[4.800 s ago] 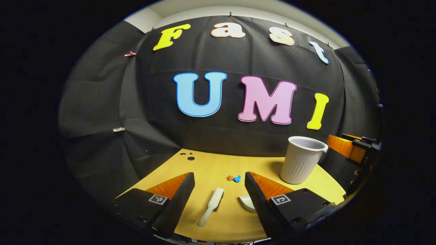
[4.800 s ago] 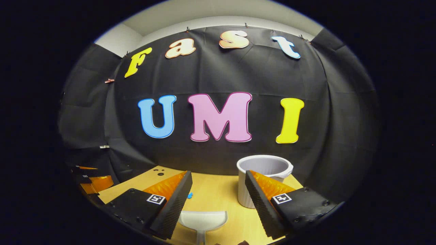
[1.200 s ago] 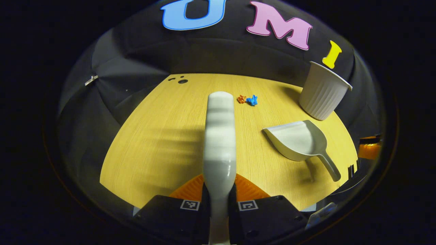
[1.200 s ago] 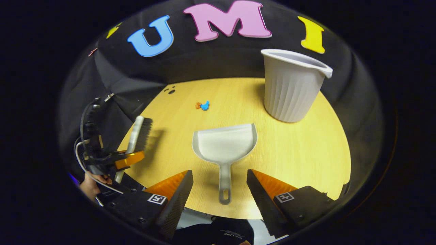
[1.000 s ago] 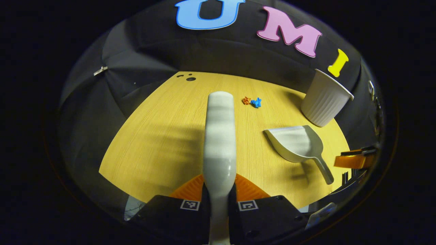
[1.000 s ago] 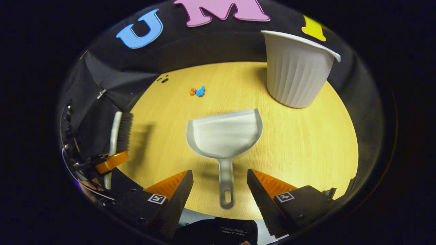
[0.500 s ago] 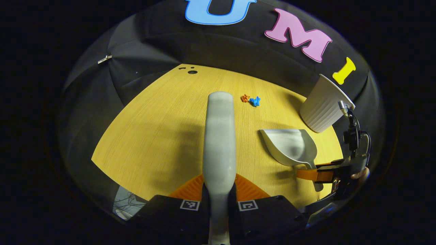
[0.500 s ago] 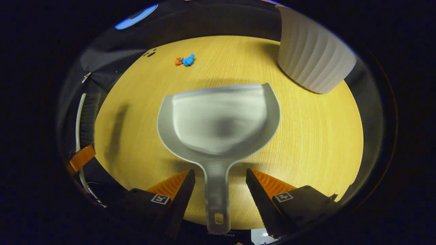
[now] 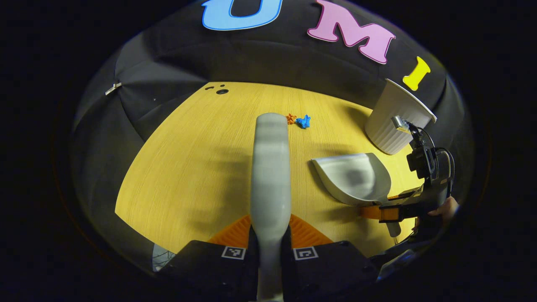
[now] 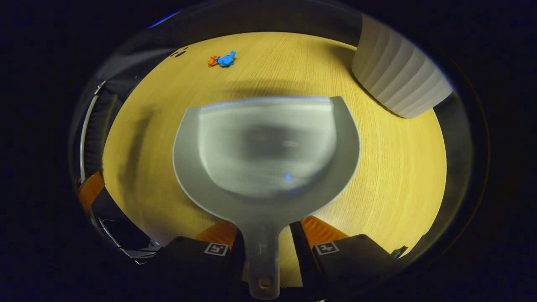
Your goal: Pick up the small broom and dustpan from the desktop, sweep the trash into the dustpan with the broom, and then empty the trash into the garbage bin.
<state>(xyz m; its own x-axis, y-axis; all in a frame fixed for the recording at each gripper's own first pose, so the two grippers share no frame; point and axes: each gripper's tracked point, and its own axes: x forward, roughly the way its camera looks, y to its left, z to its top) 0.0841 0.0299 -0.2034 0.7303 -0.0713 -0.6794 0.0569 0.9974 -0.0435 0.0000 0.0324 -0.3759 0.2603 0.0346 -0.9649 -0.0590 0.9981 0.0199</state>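
Observation:
My left gripper (image 9: 269,247) is shut on the handle of the small white broom (image 9: 270,167), which reaches forward above the wooden desktop (image 9: 188,167). The grey dustpan (image 10: 268,147) lies flat, mouth away from me. Its handle (image 10: 261,256) runs between the fingers of my right gripper (image 10: 264,243). The jaws have narrowed around it, with a strip of table still showing on the right side. In the left gripper view the dustpan (image 9: 352,178) and the right gripper (image 9: 388,212) sit at the right. Orange and blue scraps of trash (image 9: 298,121) lie further back, also visible as trash (image 10: 222,60).
The white ribbed garbage bin (image 9: 392,119) stands at the back right, just beyond the dustpan; in the right gripper view the bin (image 10: 398,79) is at the upper right. The broom's bristles (image 10: 98,130) and left gripper (image 10: 89,189) are at the left edge. A hand (image 9: 444,207) holds the right gripper.
My right gripper has moved down and forward over the dustpan handle, and its fingers have closed in from wide apart. The left gripper keeps hold of the broom, shifting only slightly.

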